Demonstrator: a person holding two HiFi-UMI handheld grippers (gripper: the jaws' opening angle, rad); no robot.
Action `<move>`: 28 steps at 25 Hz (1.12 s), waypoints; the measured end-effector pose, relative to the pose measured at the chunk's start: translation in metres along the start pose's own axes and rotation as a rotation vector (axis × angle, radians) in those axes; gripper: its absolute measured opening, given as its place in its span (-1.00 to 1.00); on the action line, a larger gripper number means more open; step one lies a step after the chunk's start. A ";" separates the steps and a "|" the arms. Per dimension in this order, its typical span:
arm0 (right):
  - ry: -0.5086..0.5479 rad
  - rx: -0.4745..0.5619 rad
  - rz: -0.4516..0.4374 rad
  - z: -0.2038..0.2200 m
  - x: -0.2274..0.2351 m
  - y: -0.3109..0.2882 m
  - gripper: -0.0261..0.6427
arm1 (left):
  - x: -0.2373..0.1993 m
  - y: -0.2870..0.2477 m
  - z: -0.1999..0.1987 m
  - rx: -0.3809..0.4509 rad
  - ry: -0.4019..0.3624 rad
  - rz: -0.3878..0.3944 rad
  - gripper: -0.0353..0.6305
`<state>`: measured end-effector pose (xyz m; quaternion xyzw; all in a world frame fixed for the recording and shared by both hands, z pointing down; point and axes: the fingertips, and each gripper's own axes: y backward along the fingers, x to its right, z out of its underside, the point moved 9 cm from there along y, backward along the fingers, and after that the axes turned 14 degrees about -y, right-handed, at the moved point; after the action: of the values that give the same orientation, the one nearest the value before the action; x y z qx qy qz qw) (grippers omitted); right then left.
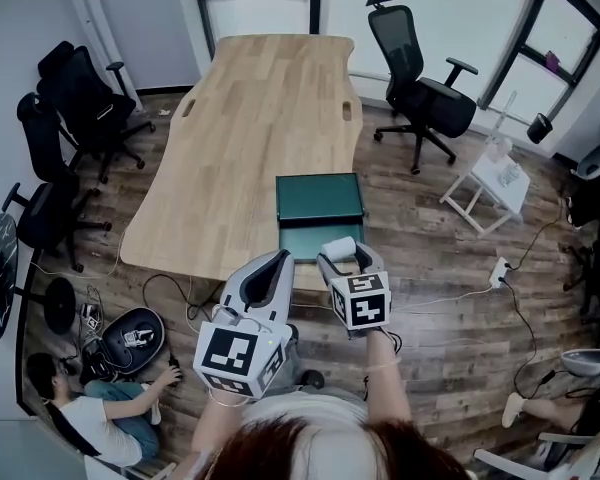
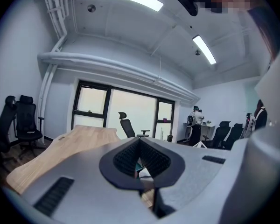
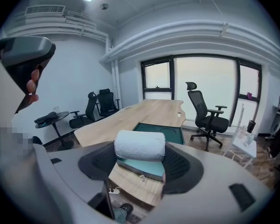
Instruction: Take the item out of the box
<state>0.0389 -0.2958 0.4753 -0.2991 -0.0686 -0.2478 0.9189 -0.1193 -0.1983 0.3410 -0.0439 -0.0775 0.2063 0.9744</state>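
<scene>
A white rolled towel [image 3: 139, 145] sits crosswise between the pads of my right gripper [image 3: 140, 161], which is shut on it. In the head view the towel [image 1: 338, 247] is held just above the near end of the open green box [image 1: 318, 198]. The box lies at the near right edge of the wooden table [image 1: 240, 138], its lid [image 3: 158, 131] folded back and its teal inside [image 3: 147, 168] showing under the towel. My left gripper [image 1: 271, 266] hovers beside the right one, off the table's near edge. Its jaws [image 2: 140, 161] are shut on nothing.
Black office chairs stand at the left [image 1: 75, 98] and at the far right [image 1: 420, 78] of the table. A small white side table [image 1: 492, 180] is on the right. A person [image 1: 90, 408] sits on the floor at the lower left. Cables and a power strip [image 1: 497, 268] lie on the floor.
</scene>
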 end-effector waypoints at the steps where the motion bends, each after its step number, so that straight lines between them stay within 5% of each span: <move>1: 0.003 0.007 -0.005 -0.001 -0.001 0.004 0.02 | 0.002 0.002 0.000 0.002 0.000 -0.004 -0.87; 28: 0.008 0.213 -0.123 0.009 -0.021 0.116 0.02 | 0.067 0.072 -0.014 0.047 -0.041 -0.061 -0.87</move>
<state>0.0781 -0.2008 0.4174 -0.1942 -0.1088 -0.2962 0.9288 -0.0849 -0.1063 0.3281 -0.0144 -0.0937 0.1793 0.9792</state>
